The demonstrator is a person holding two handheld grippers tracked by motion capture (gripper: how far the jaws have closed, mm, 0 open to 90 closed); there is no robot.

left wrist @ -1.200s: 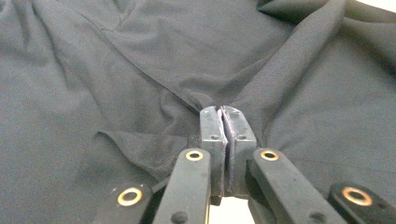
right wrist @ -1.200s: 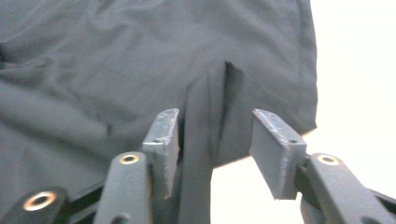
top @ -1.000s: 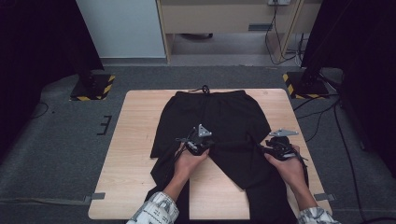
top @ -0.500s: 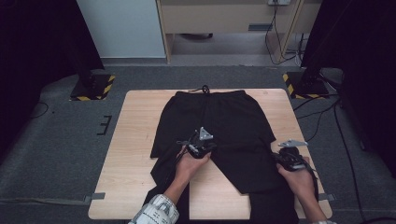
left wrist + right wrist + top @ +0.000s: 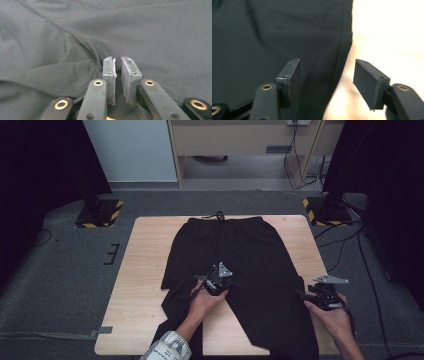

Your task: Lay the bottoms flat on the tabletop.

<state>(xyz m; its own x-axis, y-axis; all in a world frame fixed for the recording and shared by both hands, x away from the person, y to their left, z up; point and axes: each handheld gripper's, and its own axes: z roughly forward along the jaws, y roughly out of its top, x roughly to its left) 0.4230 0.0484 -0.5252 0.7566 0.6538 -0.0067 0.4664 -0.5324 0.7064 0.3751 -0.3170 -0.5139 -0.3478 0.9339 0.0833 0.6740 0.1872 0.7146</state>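
Black trousers (image 5: 235, 250) lie flat on a wooden table (image 5: 145, 250), waistband and drawstring at the far side, legs toward the person. My left gripper (image 5: 204, 280) rests at the crotch, between the two legs. In the left gripper view, that gripper (image 5: 118, 62) is shut on a pinch of the dark cloth (image 5: 150, 30), which puckers toward it. My right gripper (image 5: 302, 294) hovers at the outer edge of the right leg. It stands open (image 5: 327, 65), straddling the side seam (image 5: 249, 37) with bare table wood (image 5: 392, 32) under the right jaw.
The table's right edge runs close to the right hand. On the carpet around the table are two stand bases with yellow-black stripes (image 5: 99, 213) (image 5: 325, 210) and trailing cables (image 5: 345, 245). A cabinet (image 5: 240, 140) stands behind.
My right gripper has moved right and back toward the person, from over the right leg to its outer edge. The left gripper has stayed at the crotch.
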